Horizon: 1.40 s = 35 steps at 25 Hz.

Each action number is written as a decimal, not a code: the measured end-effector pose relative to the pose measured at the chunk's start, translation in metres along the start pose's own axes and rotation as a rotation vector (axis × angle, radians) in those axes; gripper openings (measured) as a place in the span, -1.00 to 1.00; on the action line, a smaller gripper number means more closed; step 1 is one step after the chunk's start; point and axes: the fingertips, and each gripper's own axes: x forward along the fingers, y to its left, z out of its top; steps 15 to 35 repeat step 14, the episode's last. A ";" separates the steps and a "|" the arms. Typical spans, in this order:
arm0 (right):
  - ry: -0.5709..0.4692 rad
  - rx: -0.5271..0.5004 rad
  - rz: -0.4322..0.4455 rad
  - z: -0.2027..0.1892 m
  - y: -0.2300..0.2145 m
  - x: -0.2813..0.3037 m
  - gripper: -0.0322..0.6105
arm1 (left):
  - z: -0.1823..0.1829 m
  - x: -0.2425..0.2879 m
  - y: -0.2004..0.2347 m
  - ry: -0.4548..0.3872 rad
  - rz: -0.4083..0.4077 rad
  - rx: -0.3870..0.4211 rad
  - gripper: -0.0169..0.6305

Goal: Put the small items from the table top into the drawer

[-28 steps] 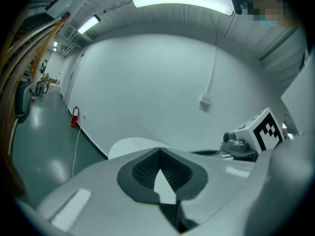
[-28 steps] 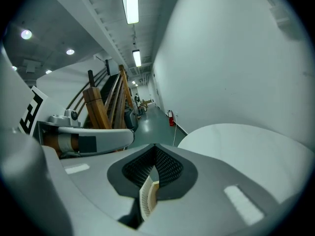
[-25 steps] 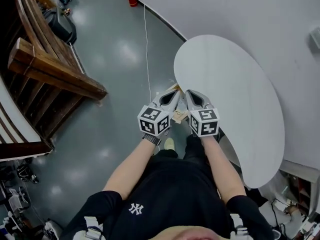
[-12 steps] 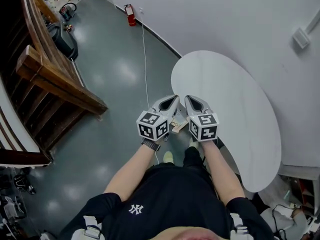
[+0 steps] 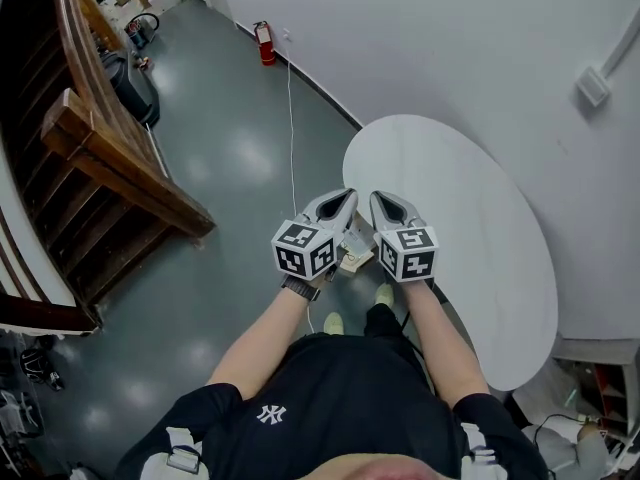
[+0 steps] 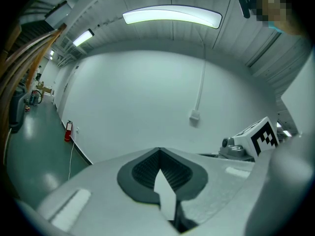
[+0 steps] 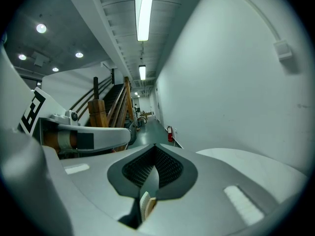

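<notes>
White oval table (image 5: 470, 218) bare, no small items seen. Left claw (image 5: 349, 195) and right claw (image 5: 377, 197) pressed together, empty. Step judged finished or unstarted; next, locate items.

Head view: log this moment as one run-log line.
left gripper: shut, empty | right gripper: shut, empty | pose: side by side at edge of white table | visible top: bare
</notes>
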 end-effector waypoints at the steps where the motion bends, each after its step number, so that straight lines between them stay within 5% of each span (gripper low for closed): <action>1: -0.002 -0.002 -0.001 0.001 0.000 -0.002 -0.82 | 0.001 0.000 -0.001 -0.002 -0.001 0.001 -0.95; 35: -0.023 -0.017 -0.007 0.014 0.009 -0.006 -0.82 | 0.018 -0.009 -0.004 -0.028 -0.011 0.016 -0.95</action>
